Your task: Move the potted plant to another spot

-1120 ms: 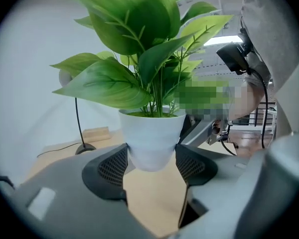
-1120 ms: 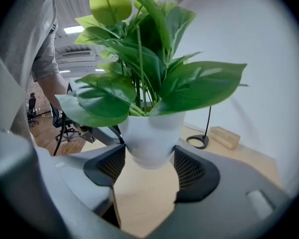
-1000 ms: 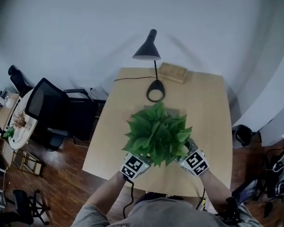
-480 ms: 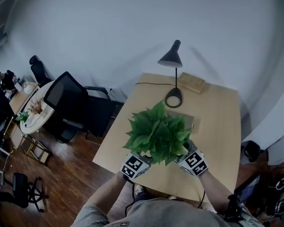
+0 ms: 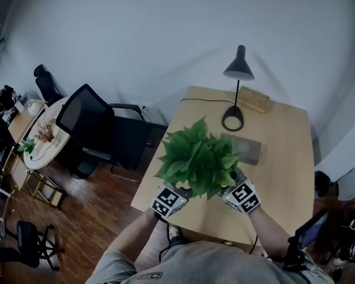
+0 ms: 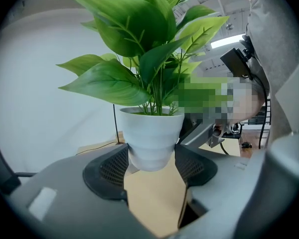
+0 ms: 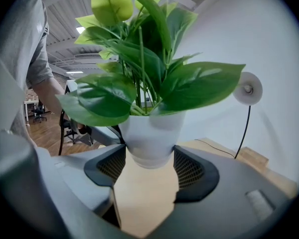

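Close in, the left hand-held gripper (image 6: 150,166) and the right hand-held gripper (image 7: 148,164) each clamp the white pot (image 6: 150,138) low on its tapered wall, from opposite sides. The potted plant (image 5: 196,161) hangs over the counter's (image 5: 284,158) near-left corner. I'd call it light, smooth and top-heavy, so grip the ribbed wall, never the floppy leaves. From above, foliage hides the pot and jaws. The lamp (image 5: 236,76) stands well beyond.

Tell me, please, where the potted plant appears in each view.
Head view: potted plant at centre, leaves hiding its pot.
Left gripper view: white pot at centre, gripped between the jaws.
Right gripper view: also at centre, likewise gripped.
Shared landmark: desk lamp, beyond the plant in every view.
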The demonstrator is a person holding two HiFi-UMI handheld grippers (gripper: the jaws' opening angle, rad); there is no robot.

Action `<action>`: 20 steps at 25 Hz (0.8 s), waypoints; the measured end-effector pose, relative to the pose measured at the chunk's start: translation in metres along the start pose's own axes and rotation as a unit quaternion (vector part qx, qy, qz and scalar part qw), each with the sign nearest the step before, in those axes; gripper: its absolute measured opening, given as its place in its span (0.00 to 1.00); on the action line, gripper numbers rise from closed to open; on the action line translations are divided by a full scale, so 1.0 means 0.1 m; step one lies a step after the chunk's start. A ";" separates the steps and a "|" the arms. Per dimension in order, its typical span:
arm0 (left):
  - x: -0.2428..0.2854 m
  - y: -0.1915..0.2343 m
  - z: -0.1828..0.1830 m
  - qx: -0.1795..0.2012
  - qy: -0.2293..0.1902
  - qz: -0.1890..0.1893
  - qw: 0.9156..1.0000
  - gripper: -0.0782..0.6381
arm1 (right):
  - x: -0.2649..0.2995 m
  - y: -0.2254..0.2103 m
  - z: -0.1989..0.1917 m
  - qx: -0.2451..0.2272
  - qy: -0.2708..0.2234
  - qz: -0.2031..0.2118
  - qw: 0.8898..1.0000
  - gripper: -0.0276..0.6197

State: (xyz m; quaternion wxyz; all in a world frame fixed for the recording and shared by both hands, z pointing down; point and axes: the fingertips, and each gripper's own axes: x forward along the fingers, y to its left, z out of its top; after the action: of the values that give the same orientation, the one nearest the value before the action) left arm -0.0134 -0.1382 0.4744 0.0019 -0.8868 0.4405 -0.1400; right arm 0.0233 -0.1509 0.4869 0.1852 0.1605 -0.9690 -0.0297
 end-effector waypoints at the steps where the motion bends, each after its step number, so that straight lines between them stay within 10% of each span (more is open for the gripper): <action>1: -0.05 0.10 -0.03 0.001 0.000 -0.005 1.000 0.51 | 0.11 0.02 0.04 0.003 0.001 -0.004 1.000 0.52; 20: -0.87 1.52 -0.56 0.001 0.010 -0.054 0.998 0.51 | 1.69 0.43 0.53 0.036 0.025 -0.042 0.998 0.52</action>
State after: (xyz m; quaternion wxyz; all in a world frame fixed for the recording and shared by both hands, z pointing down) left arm -0.1955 -0.1562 0.4874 -0.0092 -0.9079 0.3916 -0.1491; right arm -0.1574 -0.1649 0.5021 0.2024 0.2085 -0.9569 0.0018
